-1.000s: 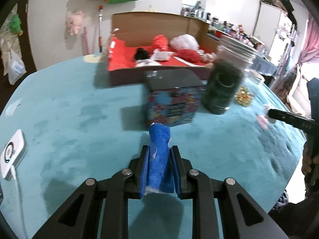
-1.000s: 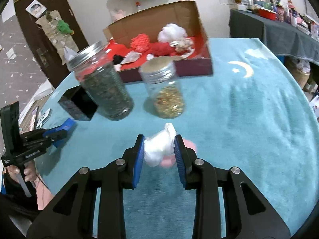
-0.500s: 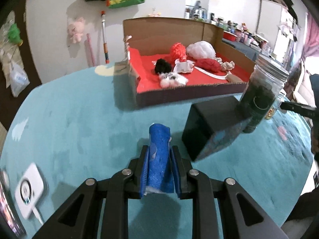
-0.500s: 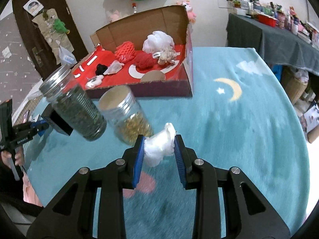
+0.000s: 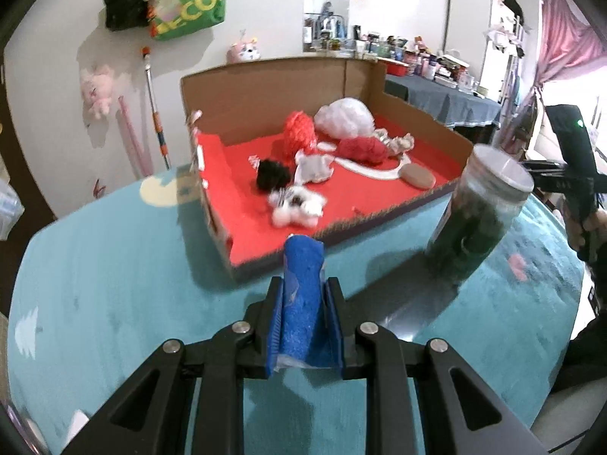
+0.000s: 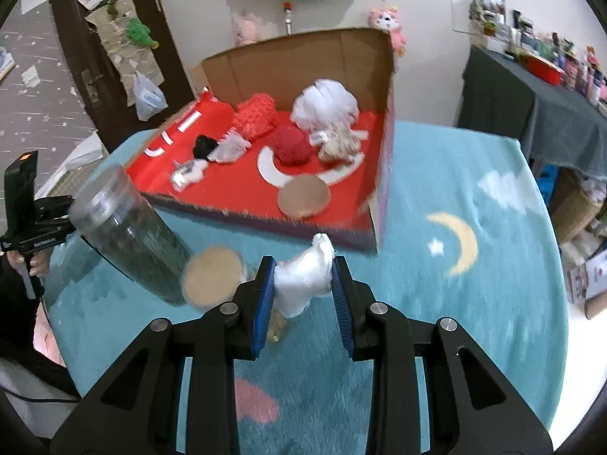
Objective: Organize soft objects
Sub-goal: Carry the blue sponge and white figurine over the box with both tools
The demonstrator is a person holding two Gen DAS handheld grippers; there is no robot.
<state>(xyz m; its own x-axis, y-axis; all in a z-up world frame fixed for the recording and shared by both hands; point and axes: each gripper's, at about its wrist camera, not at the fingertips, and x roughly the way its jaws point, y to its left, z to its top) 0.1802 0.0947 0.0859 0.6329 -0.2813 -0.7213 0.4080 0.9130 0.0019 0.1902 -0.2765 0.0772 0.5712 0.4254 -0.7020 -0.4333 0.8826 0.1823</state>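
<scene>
L gripper [image 5: 305,303] pinches a blue spongy roll [image 5: 302,299] over the teal table [image 5: 114,284], just short of the cardboard box [image 5: 265,87] near edge. R gripper [image 6: 303,295] pinches a white fluffy toy [image 6: 303,280] w/ a gold-lid jar [image 6: 212,276] just below-left and a tall dark jar [image 6: 129,235] beside it, both btwn grippers and box. Box's red floor holds red, white, black soft bits. Far wall: green bag [image 5: 189,0], letters "MEC" and "ECO" legible; rest cut off.

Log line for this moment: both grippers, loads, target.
left gripper: shut on blue sponge | right gripper: shut on white plush | target: cardboard box, ahead of both
</scene>
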